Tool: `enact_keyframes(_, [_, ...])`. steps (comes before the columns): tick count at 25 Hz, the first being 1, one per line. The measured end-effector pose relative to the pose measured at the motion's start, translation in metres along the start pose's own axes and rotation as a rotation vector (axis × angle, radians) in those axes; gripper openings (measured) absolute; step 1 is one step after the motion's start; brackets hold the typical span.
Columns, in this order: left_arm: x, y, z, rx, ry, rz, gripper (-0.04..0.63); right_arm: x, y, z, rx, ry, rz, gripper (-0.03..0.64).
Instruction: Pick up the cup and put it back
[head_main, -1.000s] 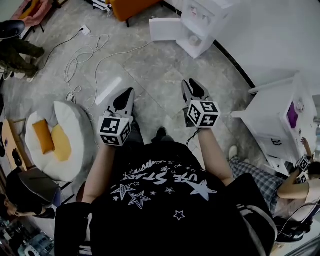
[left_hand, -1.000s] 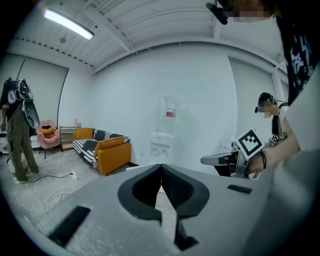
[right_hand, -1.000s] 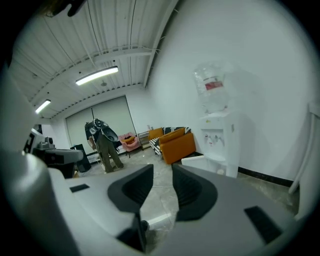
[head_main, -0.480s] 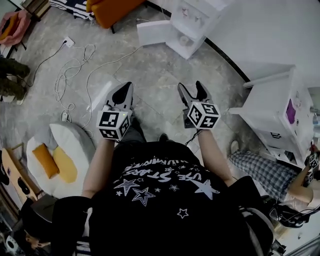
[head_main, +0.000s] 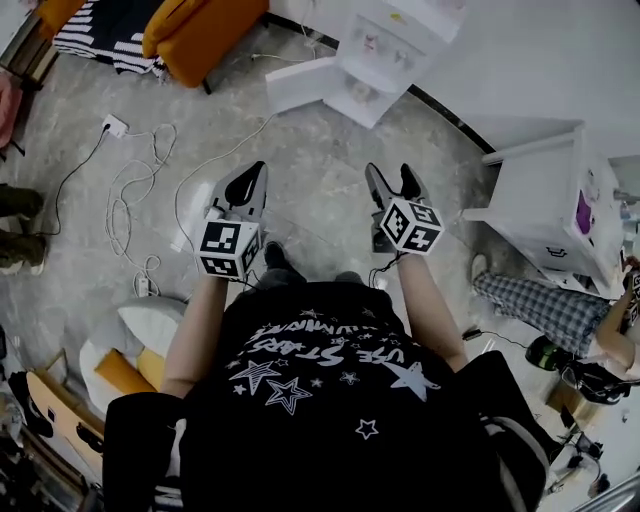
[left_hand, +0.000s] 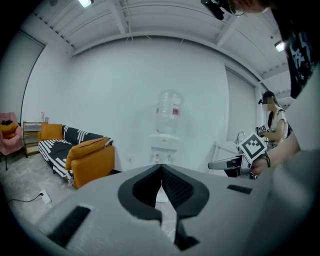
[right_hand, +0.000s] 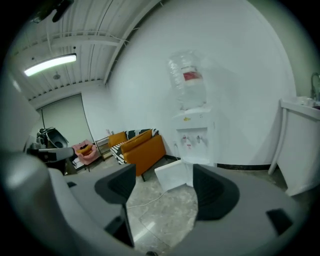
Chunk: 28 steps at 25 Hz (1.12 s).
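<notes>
Floor (head_main: 320, 170): open grey stone tile runs from both grippers to the water dispenser (head_main: 385, 50).
Sofa (head_main: 200, 30): orange, left of the dispenser, cut off by the head view's top edge.
White cabinet (head_main: 540, 210): right of the dispenser, its corner narrowing the open strip.
Dispenser door (head_main: 300, 85): swung open onto the floor at the dispenser's lower left.
Bottle (right_hand: 187, 80): atop the dispenser, blurred.
Right gripper (head_main: 392, 178): aimed toward the dispenser; its jaws have just been opening and stand wide, with nothing between them.
Left gripper (head_main: 250, 178): alongside, farther left of the dispenser, jaws closed tip to tip on nothing.
Cables (head_main: 140, 190): looped on the floor well left of the dispenser.
Cup: not identifiable; pale shapes inside the dispenser's open compartment are too small to name.
</notes>
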<state>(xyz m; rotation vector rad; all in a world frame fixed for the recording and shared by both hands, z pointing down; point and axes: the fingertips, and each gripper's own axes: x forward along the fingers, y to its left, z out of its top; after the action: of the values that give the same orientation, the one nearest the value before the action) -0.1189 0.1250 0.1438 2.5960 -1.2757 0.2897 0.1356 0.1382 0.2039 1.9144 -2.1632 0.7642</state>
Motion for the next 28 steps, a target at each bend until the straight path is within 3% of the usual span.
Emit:
enact_keyframes(10, [0.048, 0.059, -0.027, 0.057, 0.077, -0.095, 0.009, 0.059, -0.022, -0.029, 0.075, 0.056, -0.18, 0.307])
enact_keyframes(14, [0.073, 0.079, -0.037, 0.073, 0.105, -0.065, 0.009, 0.112, -0.042, -0.043, 0.071, 0.074, -0.195, 0.284])
enact_keyframes(17, [0.096, 0.093, -0.053, 0.044, 0.125, -0.034, 0.009, 0.166, -0.061, -0.051, 0.048, 0.087, -0.185, 0.259])
enact_keyframes(24, [0.187, 0.113, -0.12, -0.043, 0.195, 0.033, 0.009, 0.287, -0.137, -0.092, 0.082, 0.132, -0.262, 0.201])
enact_keyframes(28, [0.249, 0.128, -0.168, -0.042, 0.215, 0.04, 0.009, 0.36, -0.179, -0.134, 0.081, 0.166, -0.29, 0.189])
